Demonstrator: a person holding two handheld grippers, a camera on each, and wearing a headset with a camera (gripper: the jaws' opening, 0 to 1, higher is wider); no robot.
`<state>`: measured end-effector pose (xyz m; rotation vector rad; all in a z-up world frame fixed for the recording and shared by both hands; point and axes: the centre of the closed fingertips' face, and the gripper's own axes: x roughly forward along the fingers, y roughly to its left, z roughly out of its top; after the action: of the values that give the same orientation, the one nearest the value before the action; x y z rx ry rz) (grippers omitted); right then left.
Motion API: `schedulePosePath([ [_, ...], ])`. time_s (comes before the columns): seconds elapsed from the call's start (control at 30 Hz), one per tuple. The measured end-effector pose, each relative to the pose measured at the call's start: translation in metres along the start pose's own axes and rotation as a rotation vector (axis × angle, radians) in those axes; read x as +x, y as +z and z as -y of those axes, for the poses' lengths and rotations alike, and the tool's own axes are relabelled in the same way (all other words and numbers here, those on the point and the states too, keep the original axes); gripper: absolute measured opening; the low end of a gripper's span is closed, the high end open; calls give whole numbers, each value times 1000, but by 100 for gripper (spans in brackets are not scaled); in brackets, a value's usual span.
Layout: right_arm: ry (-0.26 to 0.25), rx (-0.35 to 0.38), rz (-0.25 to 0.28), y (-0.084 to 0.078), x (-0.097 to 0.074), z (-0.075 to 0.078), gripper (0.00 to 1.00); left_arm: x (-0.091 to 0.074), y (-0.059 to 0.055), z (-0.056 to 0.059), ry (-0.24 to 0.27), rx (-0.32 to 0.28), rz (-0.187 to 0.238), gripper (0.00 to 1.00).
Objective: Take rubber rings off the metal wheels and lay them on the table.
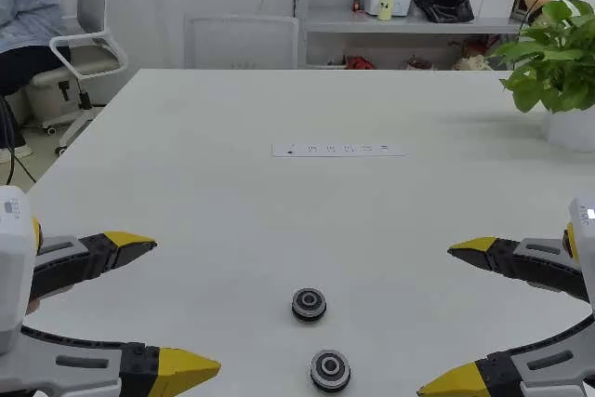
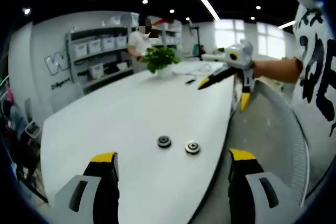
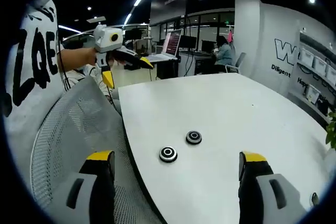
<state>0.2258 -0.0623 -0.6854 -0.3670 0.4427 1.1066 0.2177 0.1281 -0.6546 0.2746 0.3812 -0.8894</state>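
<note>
**Two wheels, midway between spread tools**

Items: far wheel (image 1: 309, 304) and near wheel (image 1: 331, 370). Both lay flat, axles upright, just apart from each other, close to the worktop's (image 1: 279, 202) near edge. The dark rubber rings (image 1: 296, 305) looked unremoved. Left tool (image 1: 186, 305) and right tool (image 1: 435, 318) were released, jaws wide, holding nothing. The wheels lay between them, and neither tool was clearly nearer.

Above and 2 opposite sides, wheels (image 1: 309, 304) common
</note>
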Motion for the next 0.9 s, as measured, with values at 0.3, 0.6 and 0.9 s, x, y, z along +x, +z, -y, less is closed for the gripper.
schedulePosePath([
  [0.3, -4, 0, 0, -1, 1, -1, 97, -1, -3, 2, -1, -2, -4, 87],
  [0.6, -14, 5, 5, 0, -1, 2, 97, -3, -1, -1, 7, -4, 1, 87],
  [0.9, -3, -1, -1, 1, -1, 1, 97, -3, 0, 0, 4, 4, -4, 87],
])
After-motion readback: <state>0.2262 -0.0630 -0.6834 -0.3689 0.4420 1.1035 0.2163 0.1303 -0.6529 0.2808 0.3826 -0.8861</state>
